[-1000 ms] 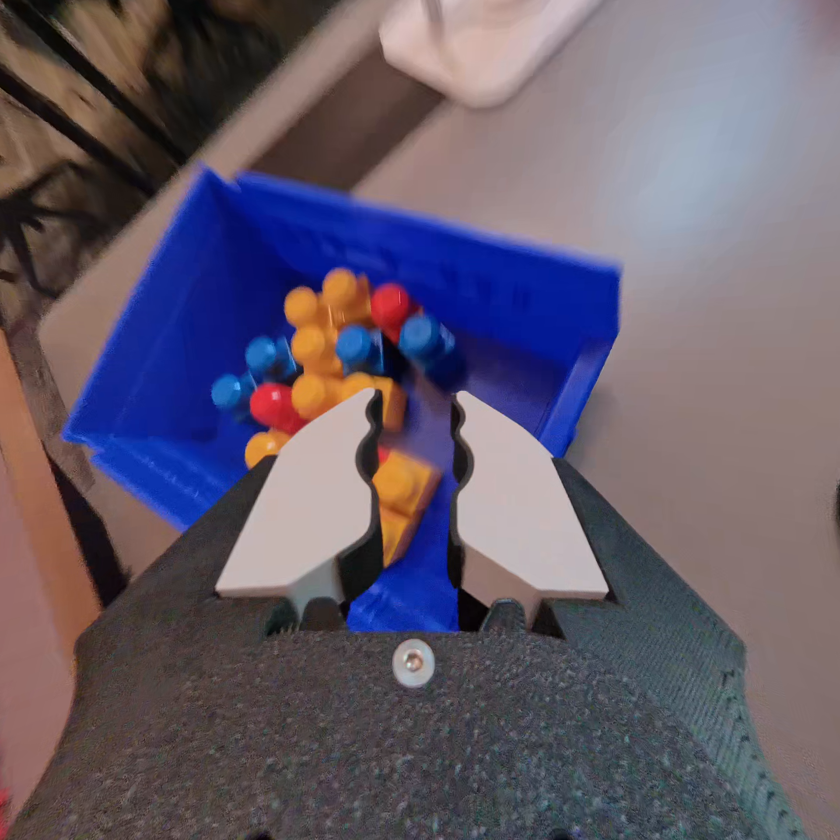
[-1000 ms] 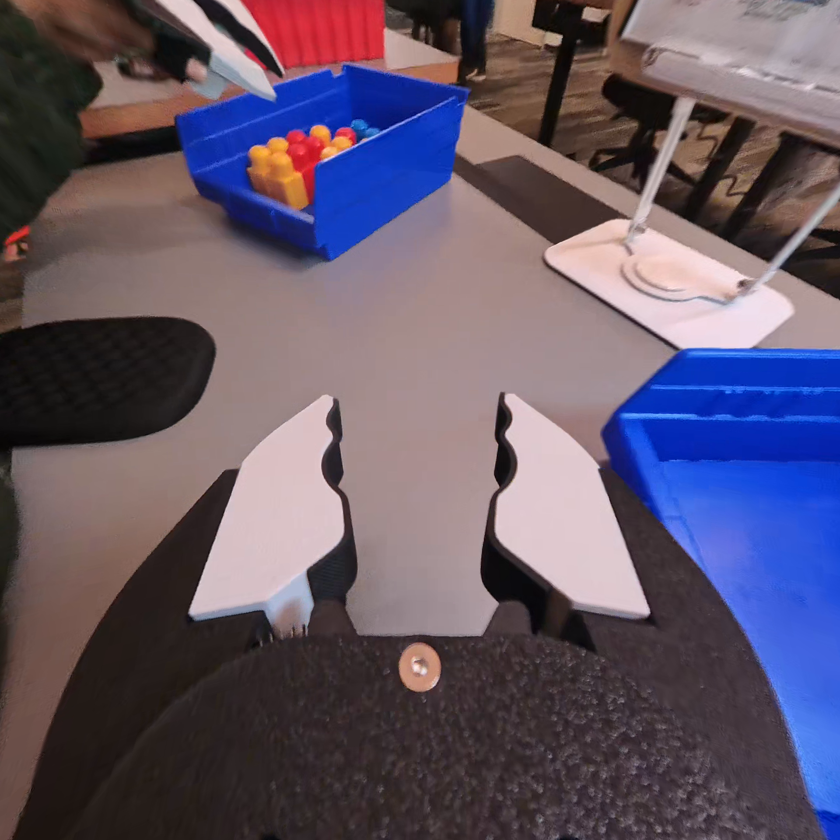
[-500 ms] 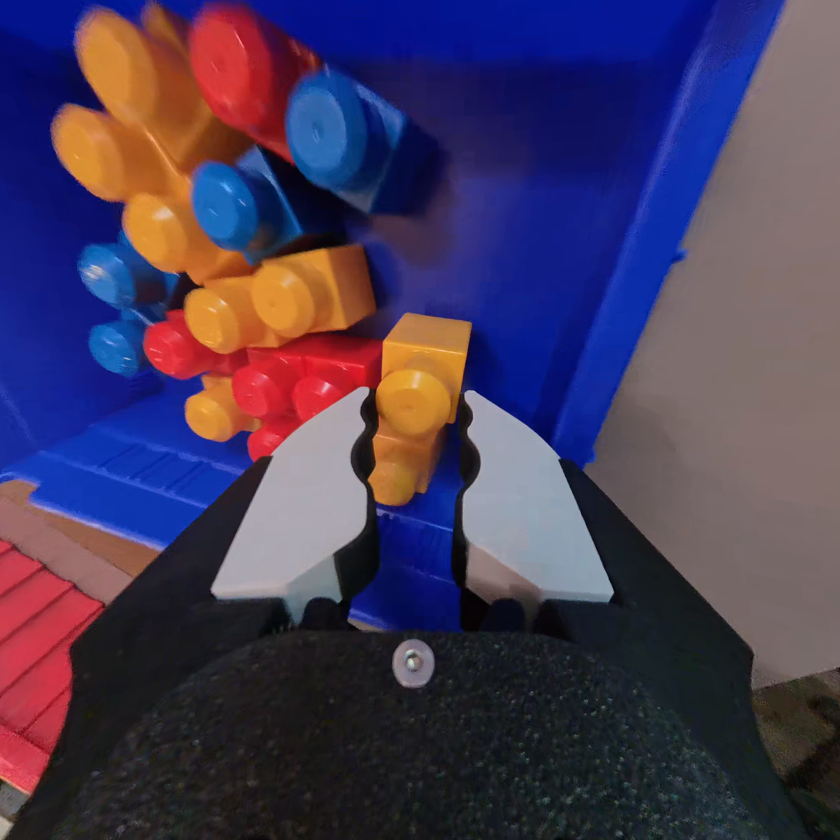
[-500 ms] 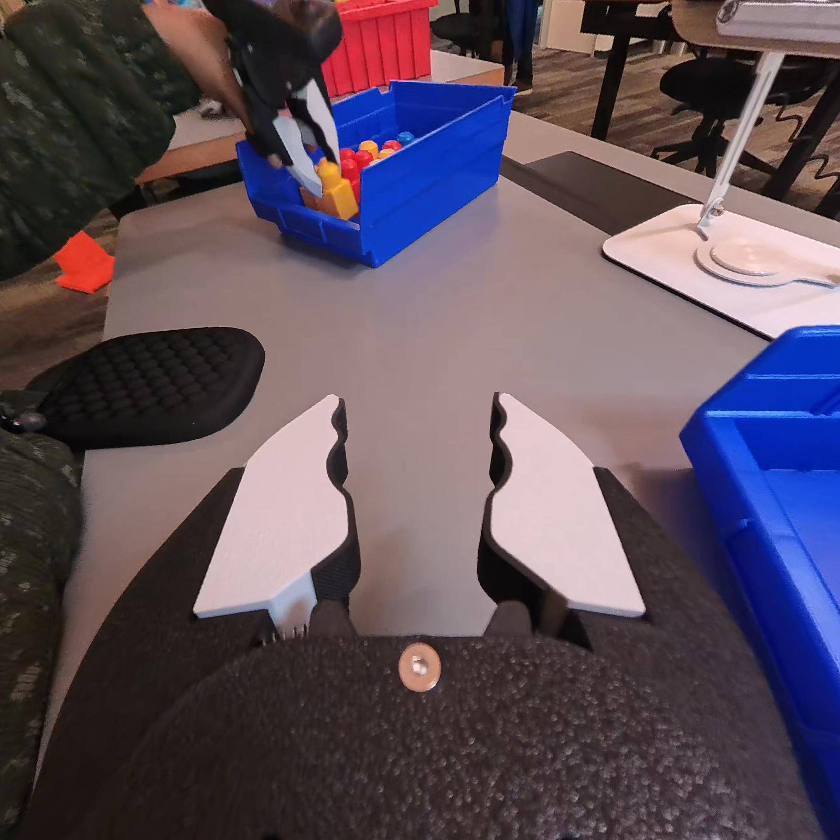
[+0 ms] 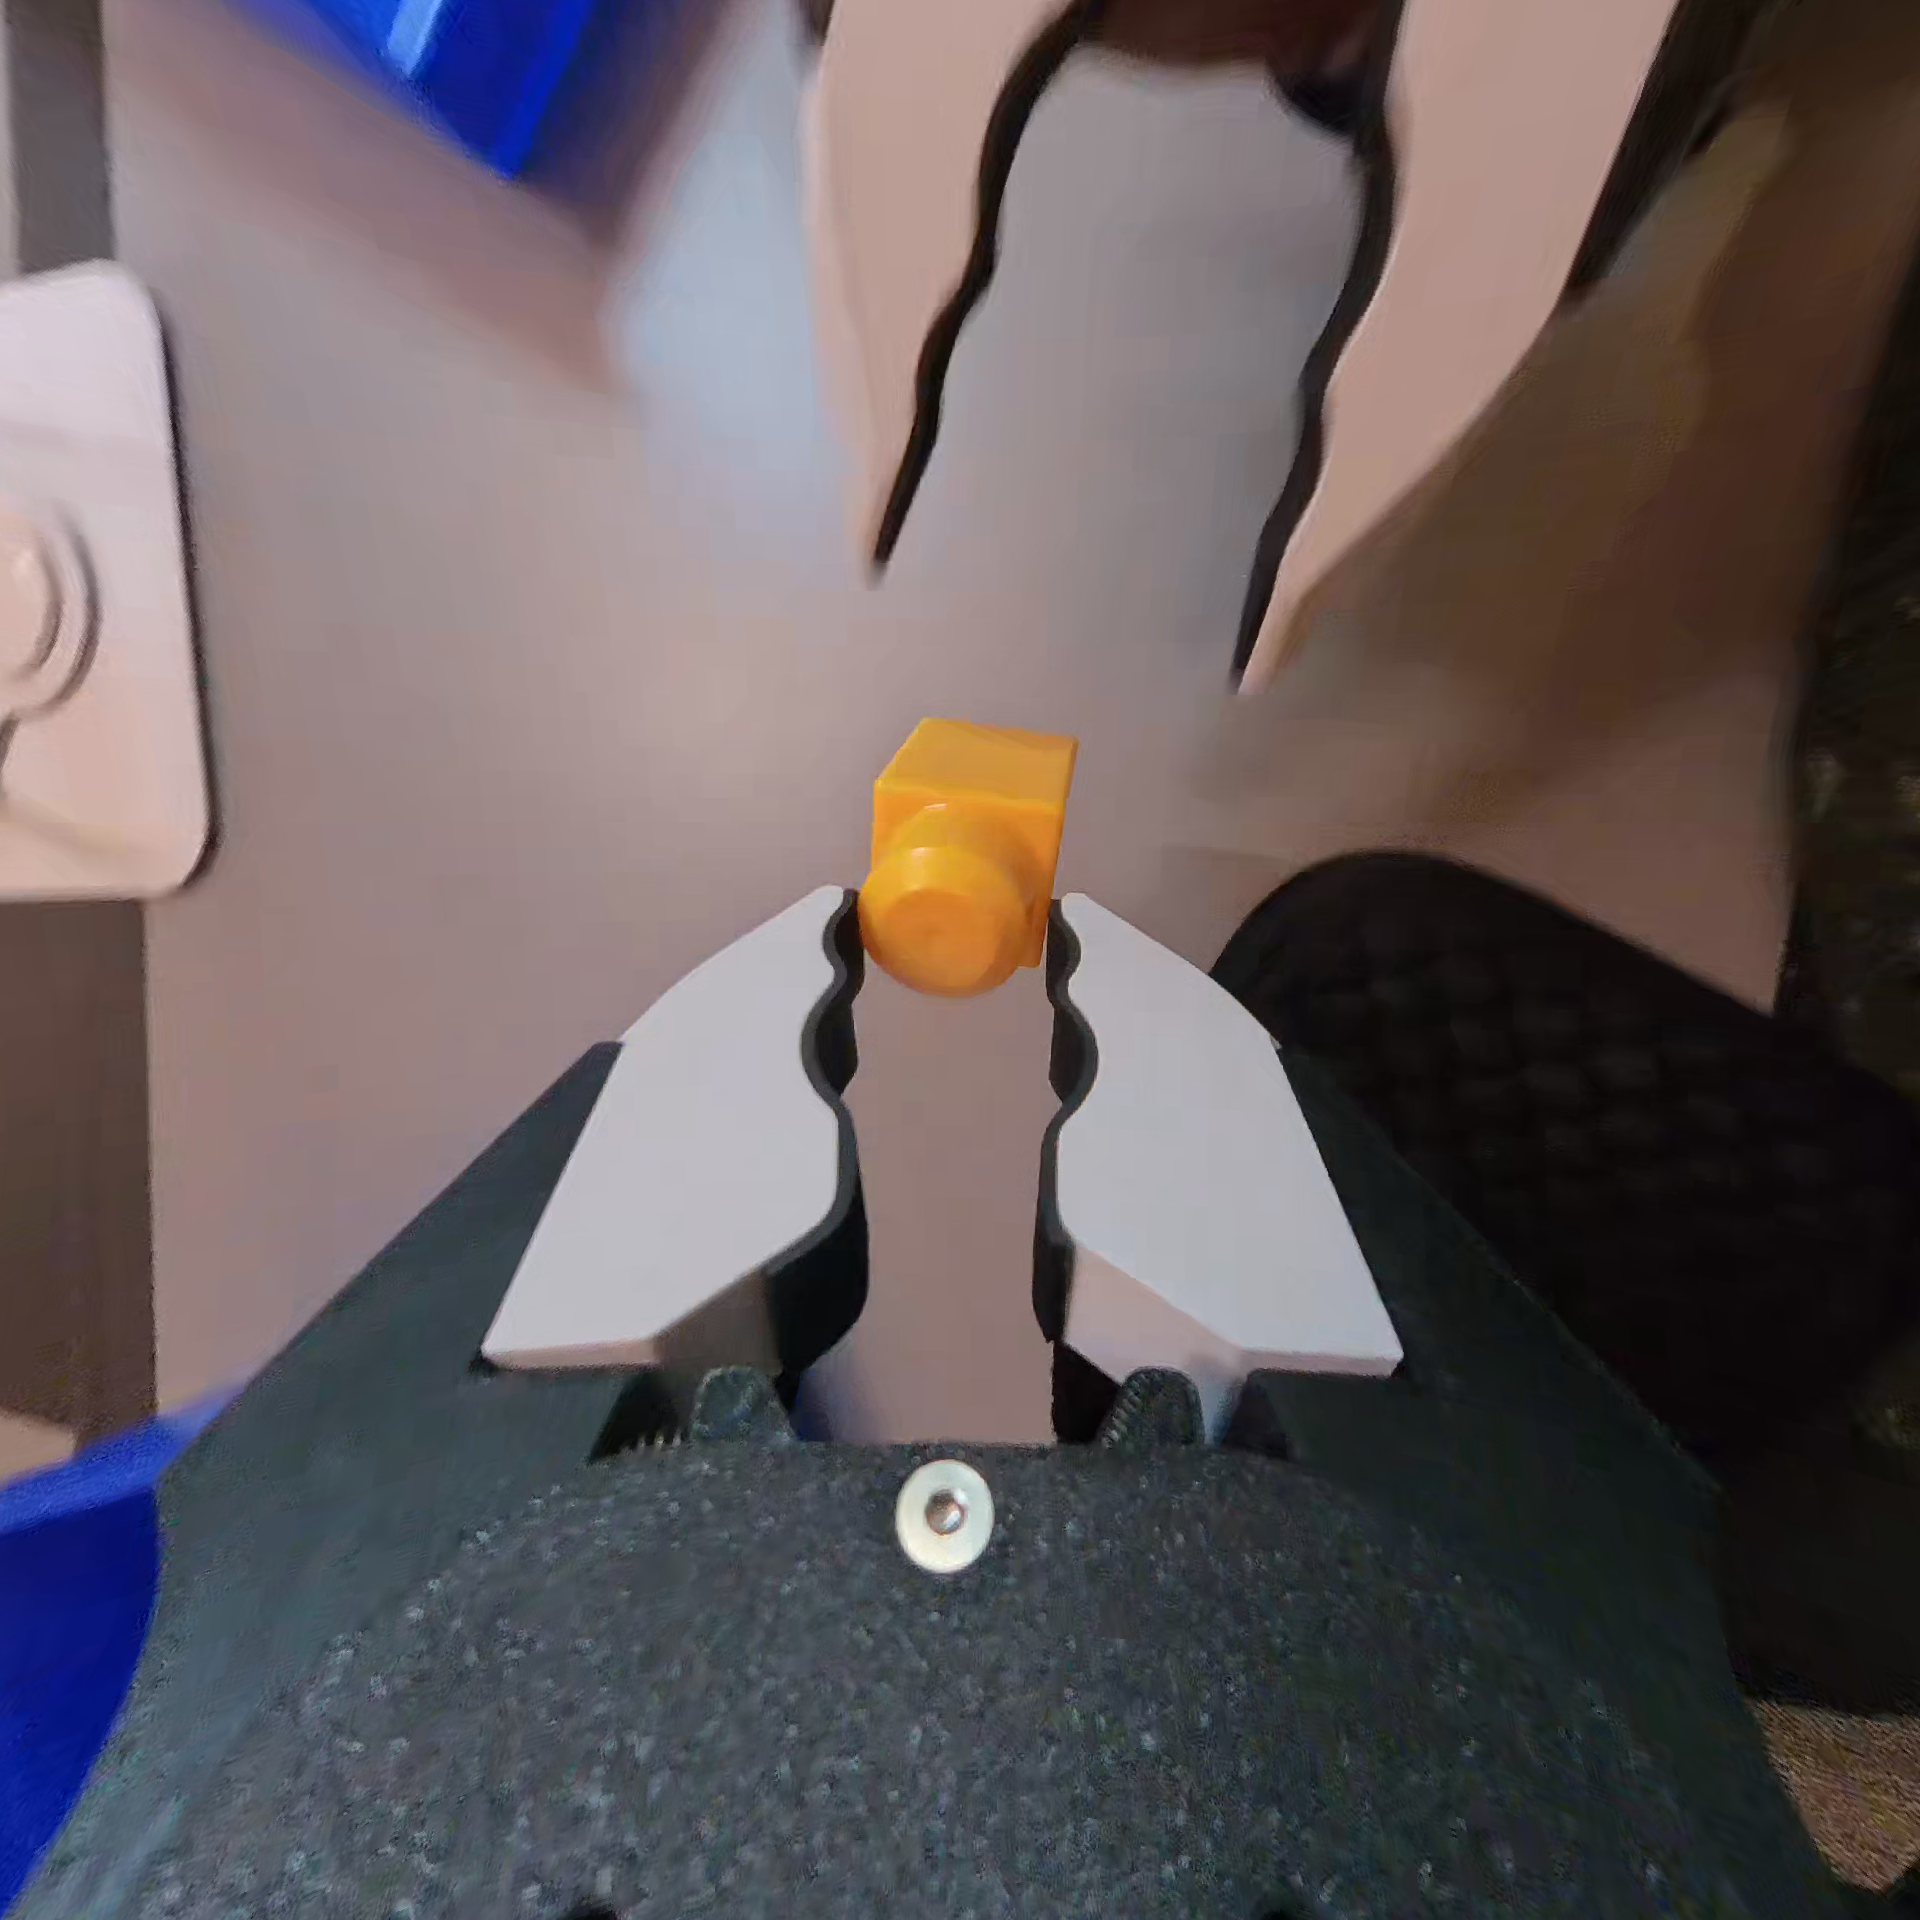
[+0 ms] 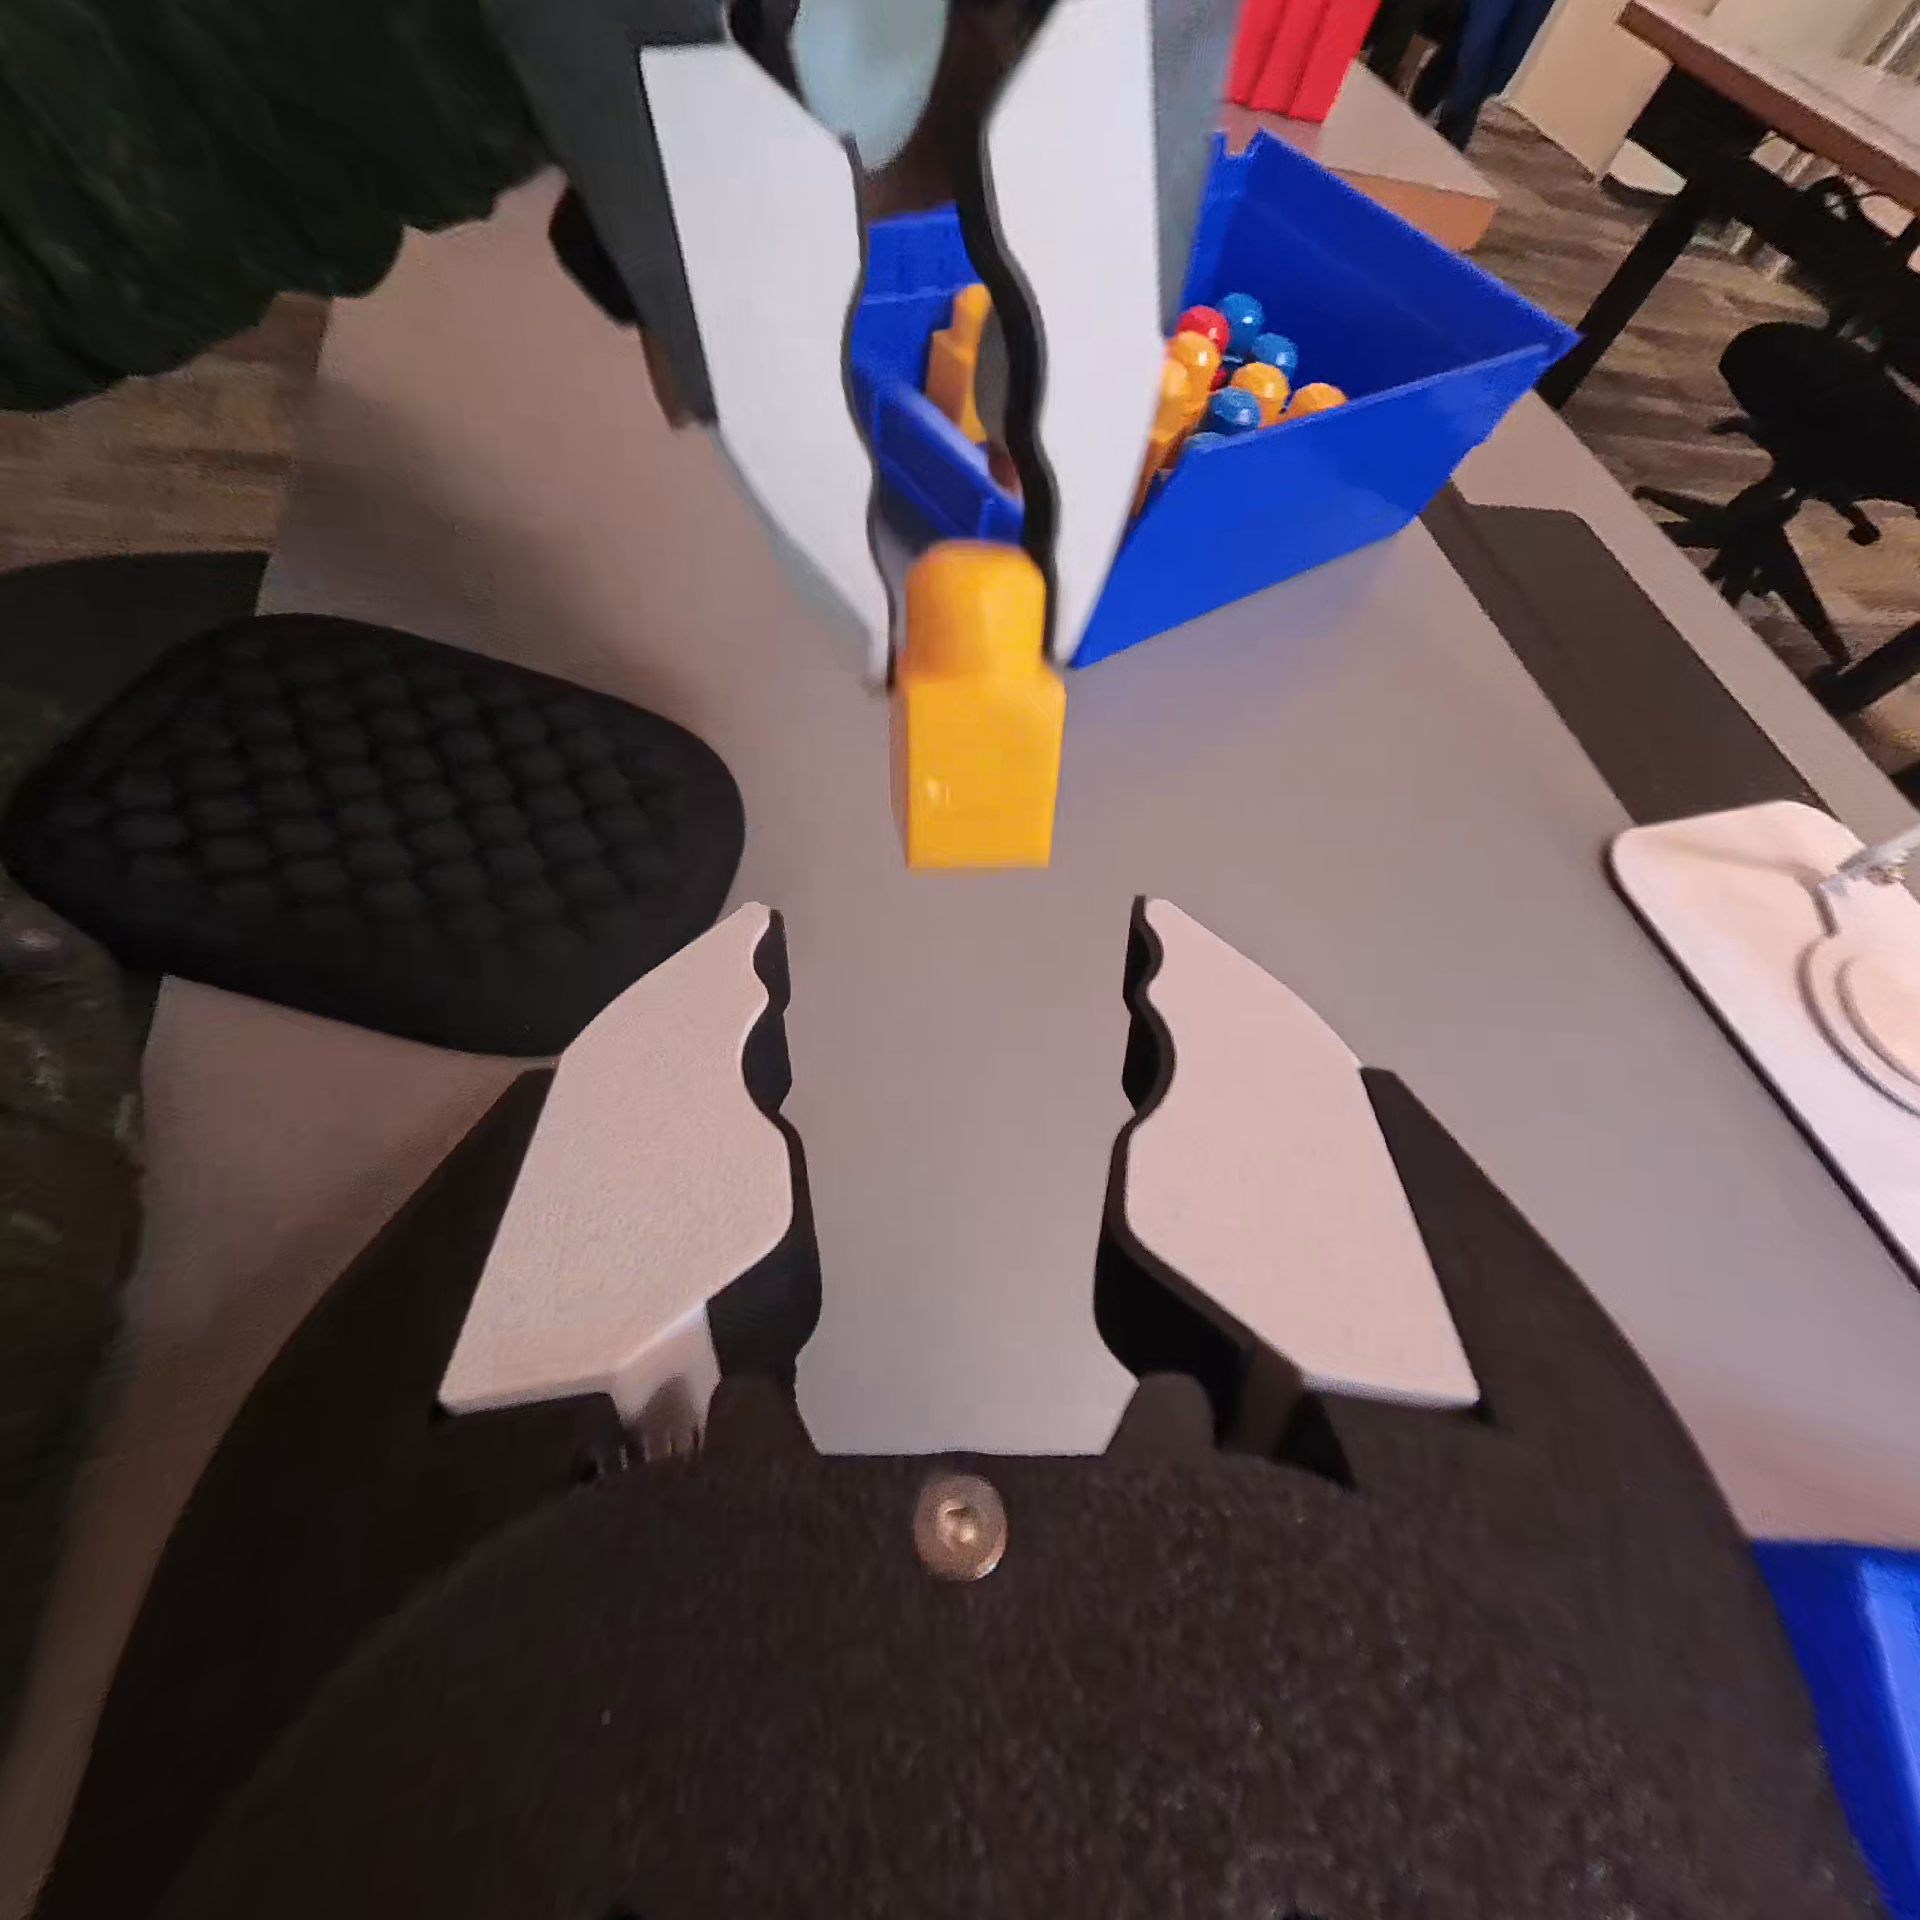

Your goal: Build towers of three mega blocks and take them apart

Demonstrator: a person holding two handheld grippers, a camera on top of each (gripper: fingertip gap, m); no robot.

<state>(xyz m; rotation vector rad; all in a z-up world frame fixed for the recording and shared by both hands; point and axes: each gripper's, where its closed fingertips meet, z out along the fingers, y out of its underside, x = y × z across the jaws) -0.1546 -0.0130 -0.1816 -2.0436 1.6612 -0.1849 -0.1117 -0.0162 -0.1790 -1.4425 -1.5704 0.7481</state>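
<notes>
Your left gripper (image 5: 951, 920) pinching the orange block (image 5: 966, 862) above the grey table (image 6: 1299, 831), your right gripper (image 6: 956, 920) wide apart, empty

Two grippers (image 6: 954, 925) (image 6: 971, 613), one orange block (image 6: 977, 758) held apart, two blue bins (image 6: 1340, 488) (image 6: 1860, 1704), several blocks (image 6: 1242, 379) inside one, one black pad (image 6: 364, 821), one white base (image 6: 1766, 935).

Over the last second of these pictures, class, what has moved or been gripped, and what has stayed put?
The left gripper reached into the blue bin, closed on an orange block, and carried it out over the grey table, toward the right gripper. The right gripper stayed open and empty above the table; the remaining blocks stayed in the bin.
</notes>
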